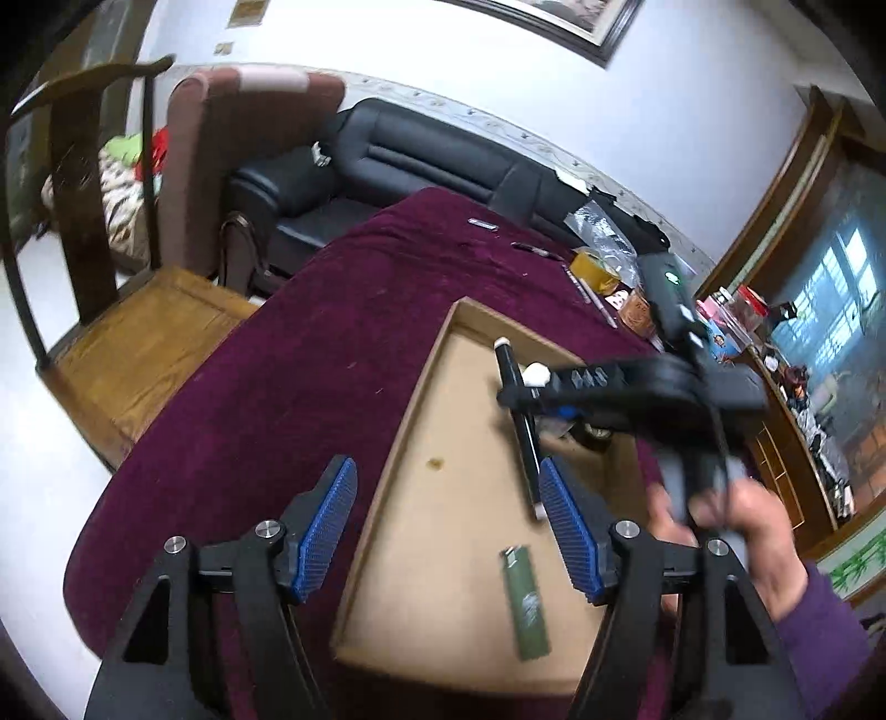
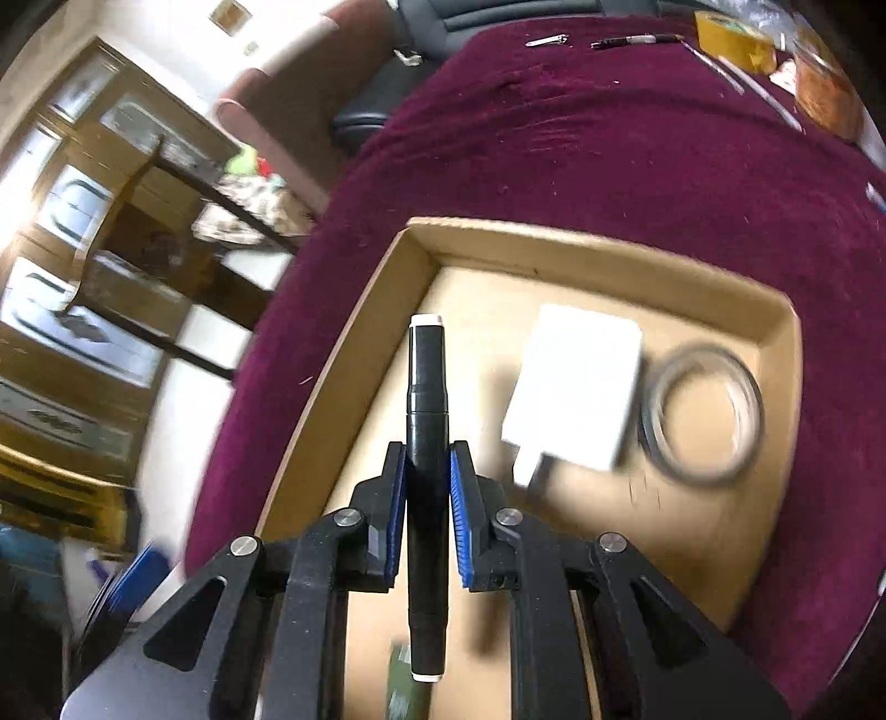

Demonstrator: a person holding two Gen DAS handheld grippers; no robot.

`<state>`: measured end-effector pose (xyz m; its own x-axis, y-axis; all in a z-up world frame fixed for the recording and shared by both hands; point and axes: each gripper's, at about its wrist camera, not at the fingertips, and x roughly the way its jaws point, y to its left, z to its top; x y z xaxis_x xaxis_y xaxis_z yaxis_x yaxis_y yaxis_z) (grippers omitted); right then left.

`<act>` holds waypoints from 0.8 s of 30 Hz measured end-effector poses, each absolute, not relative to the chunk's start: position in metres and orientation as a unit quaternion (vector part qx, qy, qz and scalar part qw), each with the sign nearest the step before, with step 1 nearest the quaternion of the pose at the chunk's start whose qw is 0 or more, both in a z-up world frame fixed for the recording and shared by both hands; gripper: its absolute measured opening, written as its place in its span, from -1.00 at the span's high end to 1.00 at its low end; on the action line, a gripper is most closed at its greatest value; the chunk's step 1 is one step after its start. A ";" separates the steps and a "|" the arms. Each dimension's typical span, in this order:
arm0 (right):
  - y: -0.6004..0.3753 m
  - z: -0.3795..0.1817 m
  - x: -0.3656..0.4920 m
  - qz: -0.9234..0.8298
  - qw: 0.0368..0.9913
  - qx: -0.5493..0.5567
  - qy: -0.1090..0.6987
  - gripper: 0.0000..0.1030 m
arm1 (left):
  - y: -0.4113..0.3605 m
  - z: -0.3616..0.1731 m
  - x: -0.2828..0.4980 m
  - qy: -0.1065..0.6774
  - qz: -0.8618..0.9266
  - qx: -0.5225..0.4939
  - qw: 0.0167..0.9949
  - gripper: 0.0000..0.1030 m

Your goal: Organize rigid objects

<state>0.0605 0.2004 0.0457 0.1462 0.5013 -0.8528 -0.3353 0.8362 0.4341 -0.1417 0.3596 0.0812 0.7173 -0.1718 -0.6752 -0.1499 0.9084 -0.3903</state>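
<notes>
Burgundy velvet-like cloth (image 1: 310,343) covers the table, lint-flecked and creased in places. On it sits a shallow brown cardboard tray (image 2: 581,243) with low upright walls and one small stain on its floor. Right claw (image 2: 425,487) is clamped on a black cylindrical marker with white end caps (image 2: 426,387), held above the tray floor and lined up along the fingers. Left claw (image 1: 447,526) stands wide apart with nothing between its blue ribbed pads (image 1: 326,526), poised over the tray's near left wall. Inside the tray lie an olive-green rectangular lighter (image 1: 525,603) toward the near end, a white rectangular charger block (image 2: 576,387) and, just beside it, a grey ring-shaped tape roll (image 2: 700,412); contact between these two cannot be confirmed owing to blur. Along the table's far edge are a slim dark pen (image 2: 637,40), a small metal nail clipper (image 2: 548,40) and a yellow tape roll (image 2: 731,39). Room: black leather sofa (image 1: 421,160), wooden chair (image 1: 138,332), white wall, framed picture (image 1: 576,22), glazed wooden cabinet (image 2: 83,232).
</notes>
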 end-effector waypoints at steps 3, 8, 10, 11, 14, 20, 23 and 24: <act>0.216 0.034 0.074 0.251 0.759 0.043 0.599 0.75 | 0.369 0.076 -0.144 0.371 -0.003 -0.231 0.899 -0.22; 0.213 0.047 0.067 0.235 0.777 0.013 0.584 0.63 | 0.384 0.076 -0.156 0.352 0.000 -0.262 0.899 -0.22; 0.203 0.062 0.054 0.242 0.785 0.005 0.570 0.54 | 0.390 0.077 -0.163 0.344 0.005 -0.268 0.900 -0.22; 0.196 0.067 0.041 0.252 0.784 -0.003 0.568 0.48 | 0.391 0.077 -0.168 0.342 0.009 -0.268 0.901 -0.22; 0.182 0.075 0.002 0.289 0.764 -0.016 0.577 0.47 | 0.395 0.076 -0.174 0.335 0.023 -0.268 0.903 -0.22; 0.186 0.050 -0.064 0.328 0.719 -0.065 0.609 0.43 | 0.398 0.066 -0.175 0.341 0.031 -0.281 0.897 -0.22; 0.199 0.044 -0.079 0.310 0.739 -0.137 0.582 0.44 | 0.396 0.066 -0.181 0.339 0.028 -0.279 0.898 -0.22; 0.203 0.046 -0.082 0.310 0.741 -0.153 0.575 0.49 | 0.396 0.067 -0.183 0.337 0.030 -0.276 0.900 -0.22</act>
